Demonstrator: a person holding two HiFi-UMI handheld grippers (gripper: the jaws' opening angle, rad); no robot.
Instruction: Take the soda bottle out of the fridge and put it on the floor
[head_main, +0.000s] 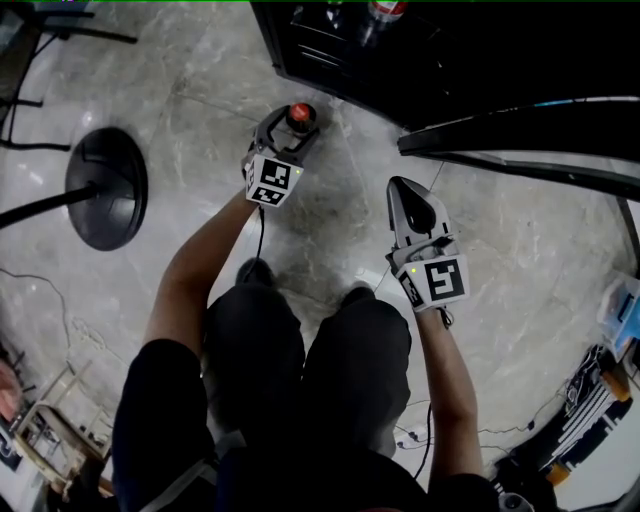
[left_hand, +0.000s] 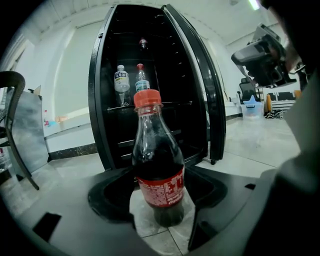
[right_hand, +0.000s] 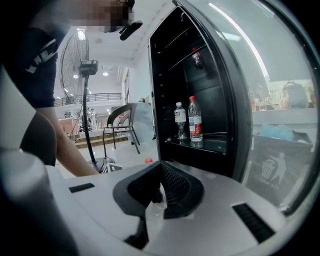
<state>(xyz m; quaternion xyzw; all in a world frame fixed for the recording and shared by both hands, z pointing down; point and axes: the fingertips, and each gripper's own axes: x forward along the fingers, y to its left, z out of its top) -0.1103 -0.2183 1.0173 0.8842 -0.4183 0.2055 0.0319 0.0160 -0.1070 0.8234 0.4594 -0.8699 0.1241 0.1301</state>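
Soda bottle (left_hand: 159, 170) down: it stands upright on the floor (head_main: 200, 90), just in front of the open black fridge (left_hand: 165, 125), between the spread jaws of your left gripper (left_hand: 161, 172), which flank it without pressing. Your right gripper (right_hand: 160, 170) hangs off to the side, jaws closed on nothing. The bottle looks nearly full of dark soda, so judge it weighty for its size, smooth-walled and likely to give under a hard squeeze; the red label band is the soundest place to hold. Tall and narrow, it could tip if a jaw brushes it. The floor is polished grey stone-look tile with thin joints. Water bottles (left_hand: 121, 80) sit on a fridge shelf; a fan base (head_main: 108, 188) stands well apart.
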